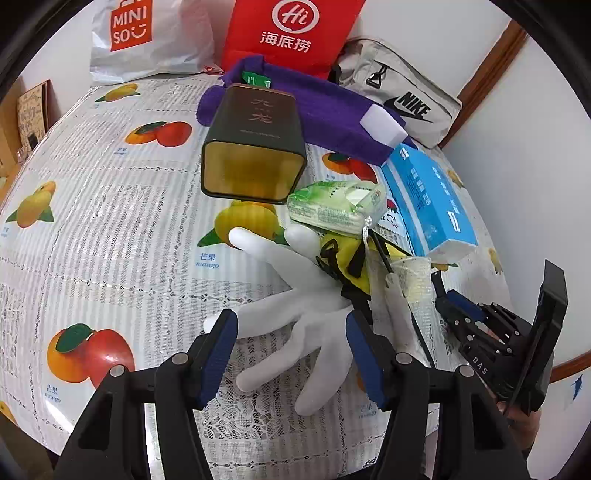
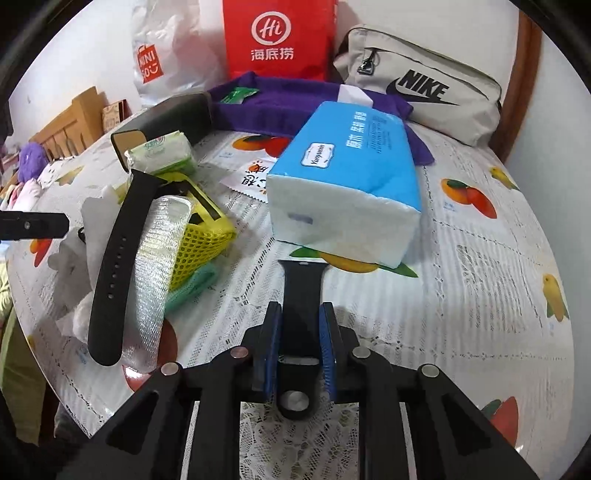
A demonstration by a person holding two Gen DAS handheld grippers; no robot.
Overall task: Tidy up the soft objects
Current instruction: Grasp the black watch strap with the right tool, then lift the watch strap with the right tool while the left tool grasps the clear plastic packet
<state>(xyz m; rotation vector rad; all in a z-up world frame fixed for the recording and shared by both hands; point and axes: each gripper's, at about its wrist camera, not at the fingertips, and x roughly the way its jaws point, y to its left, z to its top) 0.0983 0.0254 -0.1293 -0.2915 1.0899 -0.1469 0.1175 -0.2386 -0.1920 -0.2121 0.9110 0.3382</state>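
- A table (image 1: 110, 229) is shown, covered by a lace-and-fruit-print cloth, with a white wall behind it.
- Along the back edge a white Miniso bag (image 1: 147, 37), a red bag (image 1: 288, 33) and a grey Nike pouch (image 1: 402, 96) are lined up, with a purple towel (image 1: 325, 110) laid in front of them.
- A dark tin (image 1: 255, 147) is seen lying on its side, its open mouth turned toward the left camera.
- A green tissue pack (image 1: 332, 206) and a blue tissue pack (image 1: 432, 206) are placed nearby.
- A white glove (image 1: 295, 306) is spread flat directly ahead of the left gripper (image 1: 291, 354); the jaws are held open, one on each side of the glove's finger end.
- The glove's long axis runs away from those jaws, toward the pile of yellow mesh (image 2: 199, 240).
- The right gripper (image 2: 301, 347) is closed on a short black strap (image 2: 301, 295), which points straight forward toward the blue pack.
- A longer black strap (image 2: 118, 266) is draped over clear mesh (image 2: 155, 273), left of the right gripper.
- The glove is nearer the left gripper, so a straight closing there seems likely next.
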